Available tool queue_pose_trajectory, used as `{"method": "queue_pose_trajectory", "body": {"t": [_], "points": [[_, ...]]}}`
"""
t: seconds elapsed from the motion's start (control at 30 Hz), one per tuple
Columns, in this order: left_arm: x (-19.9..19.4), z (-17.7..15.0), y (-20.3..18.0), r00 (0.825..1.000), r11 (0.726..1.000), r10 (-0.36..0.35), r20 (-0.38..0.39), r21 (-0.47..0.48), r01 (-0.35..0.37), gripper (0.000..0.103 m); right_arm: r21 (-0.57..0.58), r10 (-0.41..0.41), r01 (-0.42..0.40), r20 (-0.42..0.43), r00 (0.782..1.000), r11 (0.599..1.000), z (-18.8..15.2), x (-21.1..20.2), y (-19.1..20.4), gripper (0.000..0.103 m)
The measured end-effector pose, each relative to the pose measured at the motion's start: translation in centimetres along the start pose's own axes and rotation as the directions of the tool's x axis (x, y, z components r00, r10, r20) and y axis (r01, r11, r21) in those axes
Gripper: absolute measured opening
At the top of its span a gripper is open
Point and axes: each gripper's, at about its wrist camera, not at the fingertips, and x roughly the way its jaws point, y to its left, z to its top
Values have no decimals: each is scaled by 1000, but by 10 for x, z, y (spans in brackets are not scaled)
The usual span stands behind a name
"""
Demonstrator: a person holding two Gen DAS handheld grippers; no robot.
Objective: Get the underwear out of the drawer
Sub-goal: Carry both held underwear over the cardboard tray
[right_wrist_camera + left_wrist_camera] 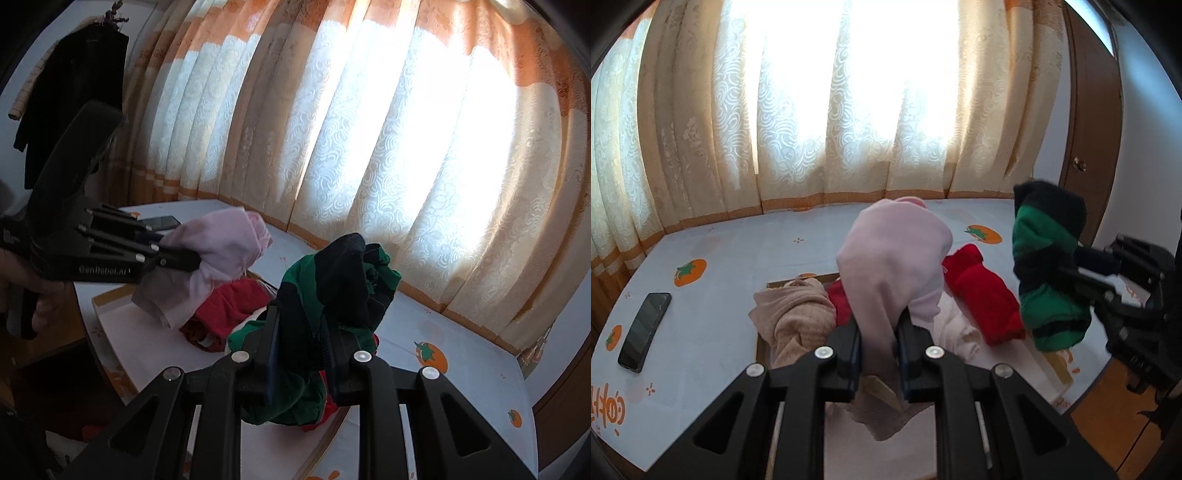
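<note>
My left gripper [879, 325] is shut on pale pink underwear [897, 254] and holds it above the shallow drawer [1057, 363]. It also shows in the right wrist view [195, 260] with the pink underwear [221, 247]. My right gripper [301, 332] is shut on green-and-black striped underwear [343, 280], held above the drawer's right side; it shows in the left wrist view [1067, 271] with the striped underwear [1049, 273]. Red underwear [986, 299] and a beige piece [798, 317] lie in the drawer.
The drawer lies on a white cover with orange fruit prints [720, 254]. A black phone [644, 332] lies at its left. Patterned curtains [849, 110] hang behind. A brown door [1093, 129] stands at right. Dark clothes [74, 92] hang on the wall.
</note>
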Motion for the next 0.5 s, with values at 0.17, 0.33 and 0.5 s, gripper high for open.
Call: {"method": "queue_pose_trajectory", "body": {"t": [0.17, 0.33, 0.5], "points": [[19, 13, 5, 999, 999, -15, -37, -32, 14, 14, -6, 7, -7, -55, 998, 1000, -2, 20, -3, 23], [40, 16, 10, 997, 997, -23, -80, -78, 17, 14, -14, 17, -18, -103, 995, 1000, 1, 42, -5, 23], [58, 19, 10, 995, 996, -19, -103, -91, 9, 14, -22, 20, -24, -174, 985, 999, 0, 67, -8, 24]]}}
